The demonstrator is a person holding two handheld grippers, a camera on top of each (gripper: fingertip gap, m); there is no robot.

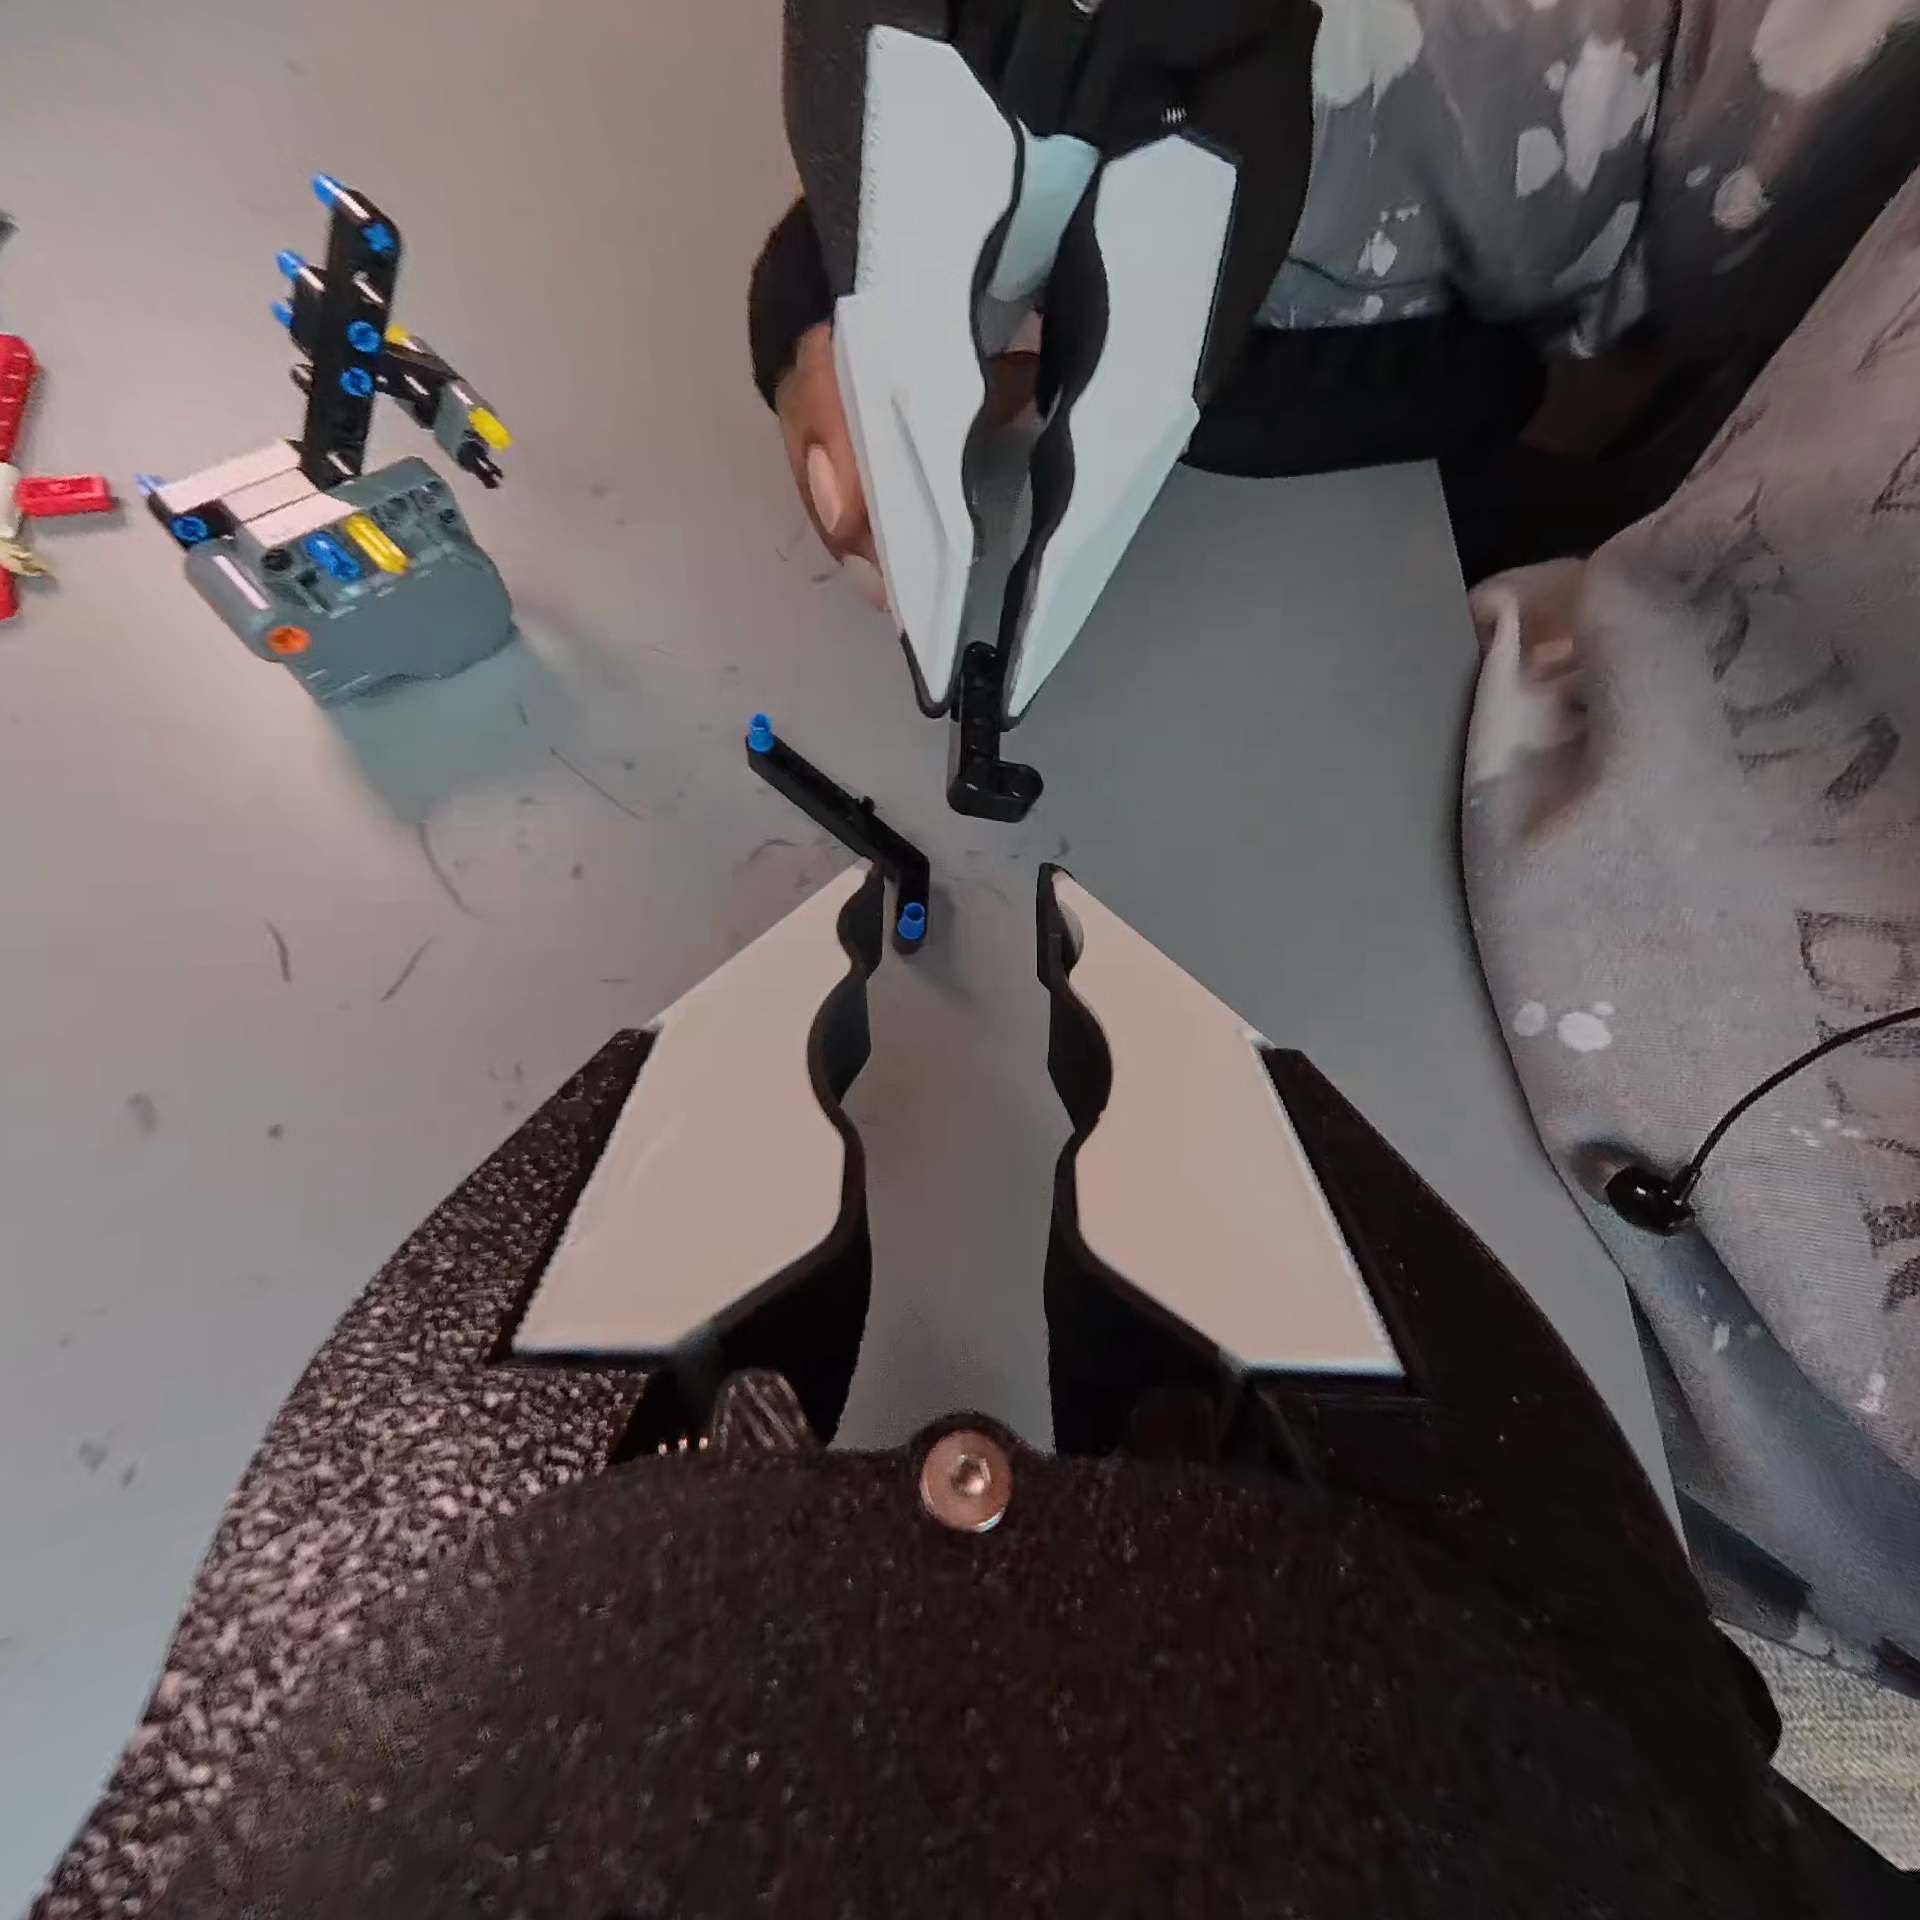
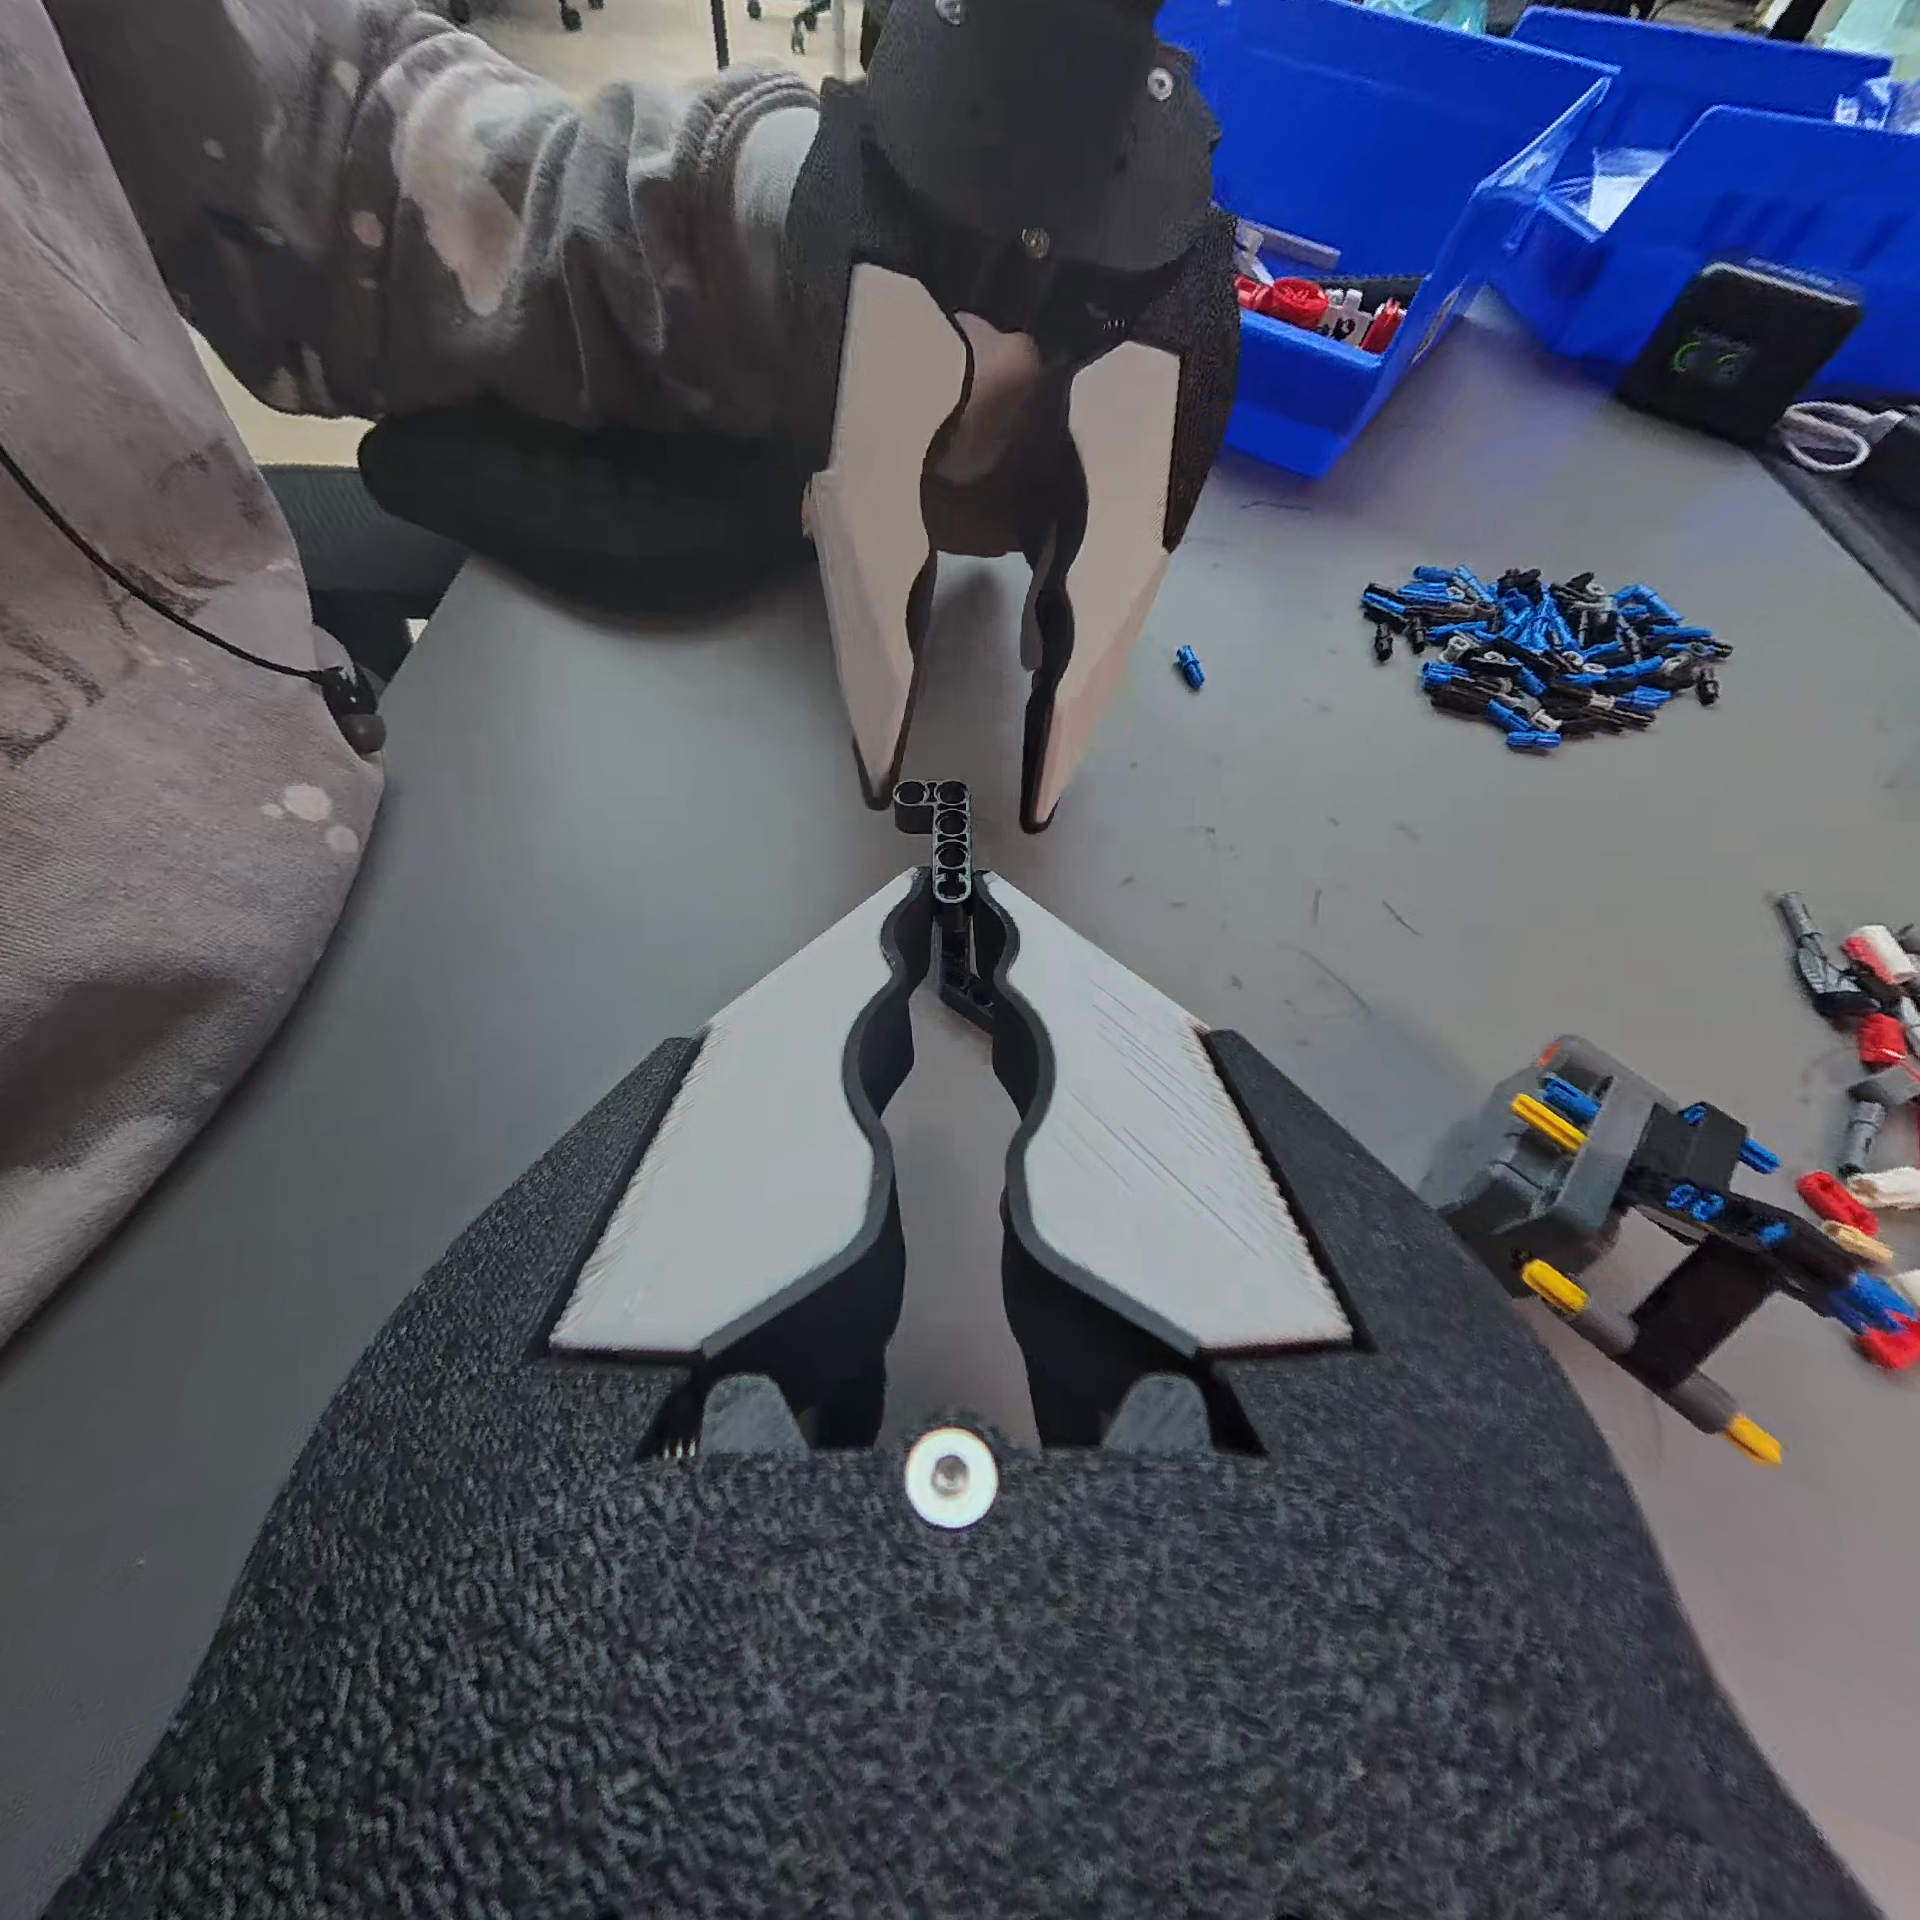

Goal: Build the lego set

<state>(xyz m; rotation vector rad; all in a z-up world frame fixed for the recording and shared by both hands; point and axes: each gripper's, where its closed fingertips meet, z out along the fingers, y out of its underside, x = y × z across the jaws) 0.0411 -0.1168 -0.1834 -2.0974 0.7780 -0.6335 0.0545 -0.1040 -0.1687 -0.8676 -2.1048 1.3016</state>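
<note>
My right gripper [image 2: 951,883] is shut on a black L-shaped beam [image 2: 943,831], and holds it with the short leg forward. In the left wrist view this gripper [image 1: 971,698] comes in from the top, with the beam [image 1: 987,764] pointing down at the grey table [image 1: 623,1039]. My left gripper [image 1: 961,883] is open and empty, facing it. A second black L-shaped beam with two blue pins [image 1: 831,805] lies by my left fingertip [image 1: 868,894]. The left gripper also shows in the right wrist view [image 2: 958,808]. A partial build on a grey box [image 1: 343,561] stands to the left.
The partial build also shows in the right wrist view [image 2: 1558,1174]. A pile of blue and black pins [image 2: 1548,655], a single blue pin [image 2: 1190,665], blue bins [image 2: 1351,156], a black device [image 2: 1735,343] and loose red and white parts [image 2: 1870,997] surround it. The person's sleeve [image 1: 1714,831] is close on the right. My two grippers' fingertips are within a few centimetres of each other.
</note>
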